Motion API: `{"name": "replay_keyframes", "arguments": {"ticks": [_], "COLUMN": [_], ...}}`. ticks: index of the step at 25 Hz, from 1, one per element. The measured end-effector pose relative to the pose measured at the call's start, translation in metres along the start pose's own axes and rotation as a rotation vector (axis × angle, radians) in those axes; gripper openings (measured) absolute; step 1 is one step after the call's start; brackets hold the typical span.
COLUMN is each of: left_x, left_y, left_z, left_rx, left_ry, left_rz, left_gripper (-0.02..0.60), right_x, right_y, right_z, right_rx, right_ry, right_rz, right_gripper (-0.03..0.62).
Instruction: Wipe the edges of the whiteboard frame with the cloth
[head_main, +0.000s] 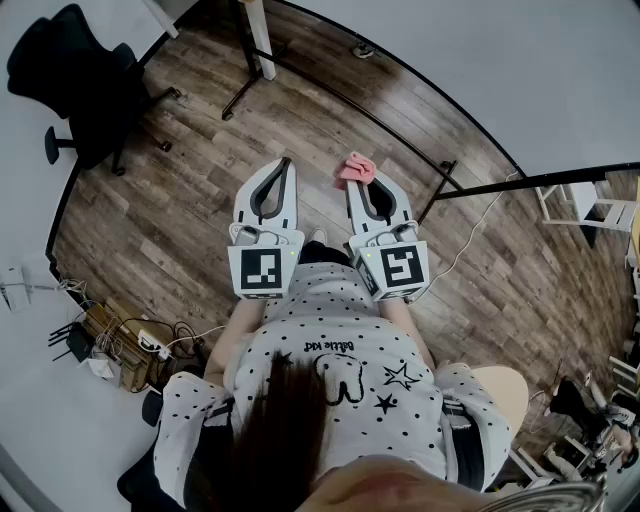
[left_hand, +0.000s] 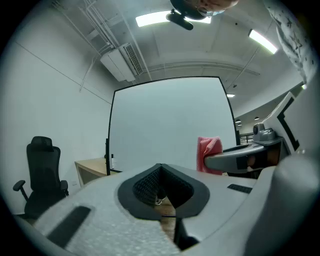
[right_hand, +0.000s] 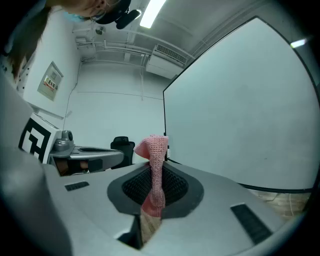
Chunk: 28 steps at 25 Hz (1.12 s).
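The whiteboard (left_hand: 170, 125) stands upright in front of me, its thin black frame (left_hand: 109, 131) running round it. In the right gripper view the whiteboard (right_hand: 240, 110) fills the right side, its frame (right_hand: 164, 120) edge just beyond the cloth. My right gripper (head_main: 362, 172) is shut on a pink cloth (head_main: 355, 167), which sticks up out of the jaws as a folded strip (right_hand: 156, 165). It is held short of the board, not touching it. My left gripper (head_main: 286, 162) hangs alongside, shut with nothing in it, and sees the cloth (left_hand: 209, 154) to its right.
A black office chair (head_main: 85, 80) stands at the far left. The board's stand legs (head_main: 250, 70) and crossbar (head_main: 360, 110) cross the wood floor ahead. A cable (head_main: 470, 240) trails right. Boxes and wires (head_main: 120, 350) lie at the left; a wooden desk (left_hand: 92, 170) is beside the board.
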<state>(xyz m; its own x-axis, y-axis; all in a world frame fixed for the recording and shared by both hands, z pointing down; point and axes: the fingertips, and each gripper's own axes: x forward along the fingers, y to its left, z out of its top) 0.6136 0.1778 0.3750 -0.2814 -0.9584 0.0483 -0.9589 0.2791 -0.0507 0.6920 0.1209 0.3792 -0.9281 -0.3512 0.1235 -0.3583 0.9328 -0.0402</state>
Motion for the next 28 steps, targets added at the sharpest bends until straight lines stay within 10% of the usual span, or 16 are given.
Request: {"name": "replay_keyframes", "arguments": {"ticks": [28], "left_x": [-0.028], "left_y": [0.124], "left_z": [0.011], "left_rx": [-0.003], "left_ry": [-0.016], "left_rz": [0.010], "left_gripper": [0.015], "right_x": [0.085], "right_y": [0.101], "right_z": [0.016], "right_rx": [0.033], "right_ry": [0.009], "right_rz": [0.079], "right_gripper": [0.034]}}
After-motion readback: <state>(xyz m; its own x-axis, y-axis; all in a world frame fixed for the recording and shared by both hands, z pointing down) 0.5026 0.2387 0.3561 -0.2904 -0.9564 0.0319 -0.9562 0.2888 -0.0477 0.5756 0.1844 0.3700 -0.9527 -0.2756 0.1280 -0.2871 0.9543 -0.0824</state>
